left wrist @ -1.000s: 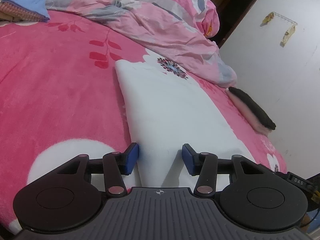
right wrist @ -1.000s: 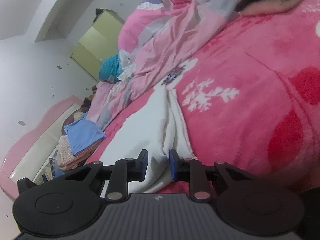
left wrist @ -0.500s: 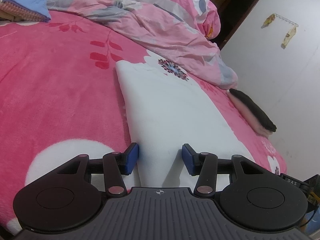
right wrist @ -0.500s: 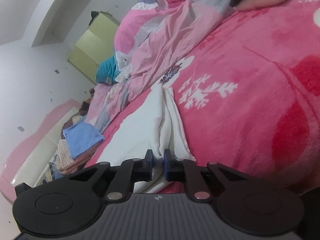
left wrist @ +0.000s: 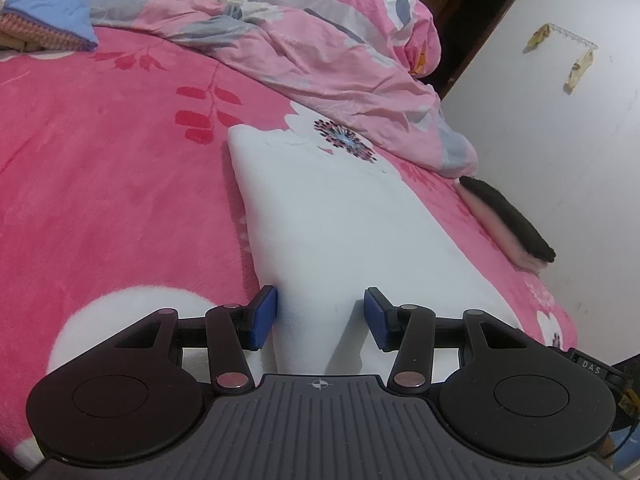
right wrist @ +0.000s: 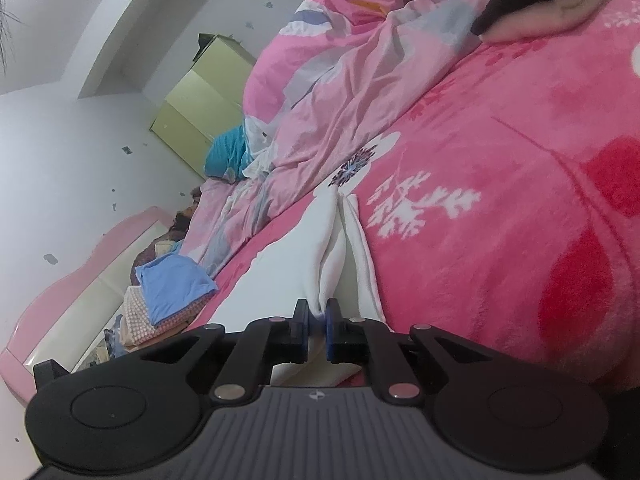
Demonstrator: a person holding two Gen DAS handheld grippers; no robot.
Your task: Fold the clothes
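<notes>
A white garment [left wrist: 340,216] lies folded into a long strip on the pink floral blanket [left wrist: 100,160]. My left gripper [left wrist: 320,300] hovers open at its near end, with the blue pads standing apart on either side of the cloth's corner and not pressing it. In the right wrist view the same white garment [right wrist: 332,248] shows bunched folds along its edge. My right gripper [right wrist: 318,312] is shut on a pinch of that white fabric, which sticks up between the blue pads.
A crumpled pink quilt [left wrist: 320,40] fills the far side of the bed. A folded black and pink stack [left wrist: 508,220] lies by the bed's right edge. A pile of folded clothes topped in blue [right wrist: 172,284] sits by the pink headboard [right wrist: 60,300].
The right gripper's jaws have shut from a narrow gap onto the white garment's edge fold. The left gripper has kept still and open.
</notes>
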